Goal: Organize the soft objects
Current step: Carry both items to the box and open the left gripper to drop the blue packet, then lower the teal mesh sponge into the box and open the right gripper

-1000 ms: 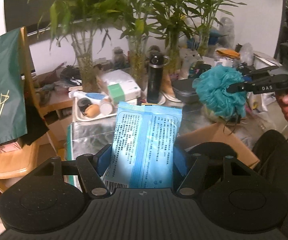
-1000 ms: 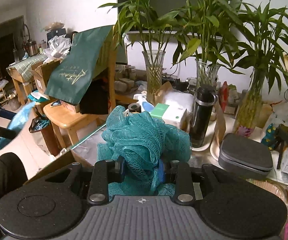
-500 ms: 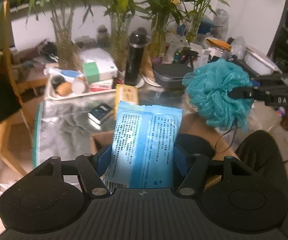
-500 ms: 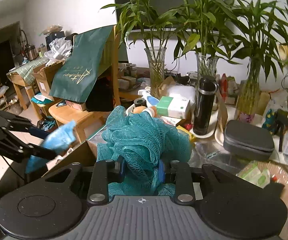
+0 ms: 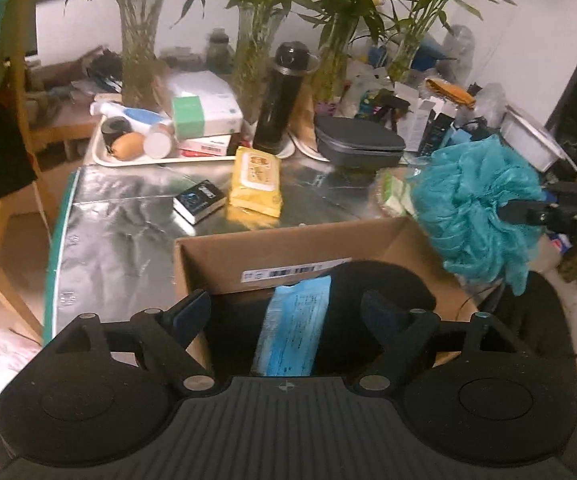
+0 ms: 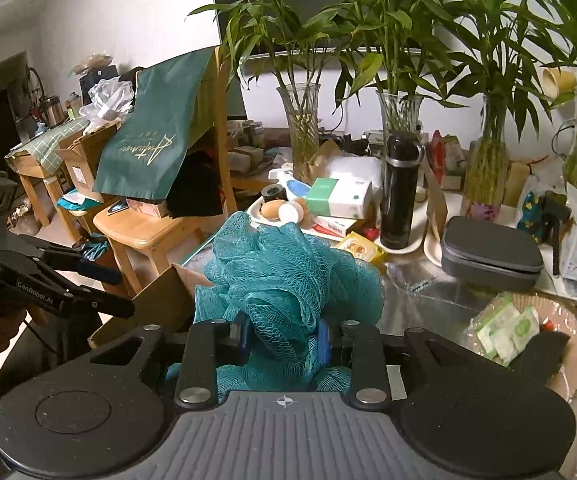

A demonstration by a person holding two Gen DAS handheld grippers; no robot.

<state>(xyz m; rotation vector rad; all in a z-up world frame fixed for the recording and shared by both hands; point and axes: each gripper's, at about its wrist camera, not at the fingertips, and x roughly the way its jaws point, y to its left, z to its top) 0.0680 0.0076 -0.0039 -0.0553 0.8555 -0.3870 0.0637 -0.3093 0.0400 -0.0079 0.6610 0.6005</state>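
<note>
My left gripper (image 5: 286,306) is open above a cardboard box (image 5: 256,250). A blue wipes packet (image 5: 294,330) lies loose inside the box, below the spread fingers. My right gripper (image 6: 282,334) is shut on a teal mesh bath sponge (image 6: 288,276). In the left wrist view the sponge (image 5: 472,208) hangs at the right, beside the box's far right corner. The left gripper also shows in the right wrist view (image 6: 122,292), open, next to the box edge (image 6: 160,300). A yellow wipes pack (image 5: 256,182) lies on the table behind the box.
The foil-covered table (image 5: 128,220) holds a white tray (image 5: 104,158) with an egg and bottles, a black flask (image 5: 282,98), a grey case (image 5: 358,144), a small dark box (image 5: 198,200) and glass vases of bamboo. A wooden chair (image 6: 148,232) with a green bag stands left.
My left gripper tilted down over the box and opened. The blue packet dropped out of it into the box. The right gripper kept hold of the sponge.
</note>
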